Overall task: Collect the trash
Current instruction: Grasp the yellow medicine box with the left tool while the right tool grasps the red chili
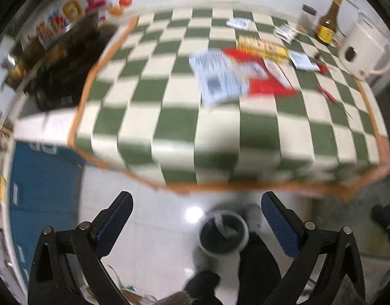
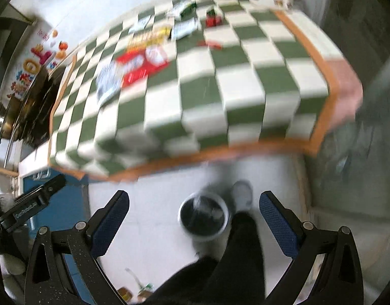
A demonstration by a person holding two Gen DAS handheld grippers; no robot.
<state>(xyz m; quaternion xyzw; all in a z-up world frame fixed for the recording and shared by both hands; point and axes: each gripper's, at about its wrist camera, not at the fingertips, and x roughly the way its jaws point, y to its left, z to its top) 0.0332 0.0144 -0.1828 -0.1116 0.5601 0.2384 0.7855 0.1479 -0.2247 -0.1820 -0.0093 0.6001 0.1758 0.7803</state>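
Note:
Trash lies on a green-and-white checkered table (image 1: pixel 169 127): a pale blue printed wrapper (image 1: pixel 217 76), a red packet (image 1: pixel 261 76), a yellow packet (image 1: pixel 263 45) and small white wrappers (image 1: pixel 238 22). The same litter shows in the right wrist view, with the red packet (image 2: pixel 141 63) and pale wrapper (image 2: pixel 107 81). A round bin with a black liner (image 1: pixel 223 233) stands on the floor below the table's front edge; it also shows in the right wrist view (image 2: pixel 204 217). My left gripper (image 1: pixel 196 216) and right gripper (image 2: pixel 193 214) are both open, empty, and held above the floor in front of the table.
A brown sauce bottle (image 1: pixel 328 23) and a white kettle (image 1: pixel 367 48) stand at the table's far right. A blue cabinet (image 1: pixel 42 190) is at the left. The person's dark trouser legs (image 2: pixel 233 261) and shoe (image 2: pixel 243 194) are beside the bin. Both views are motion-blurred.

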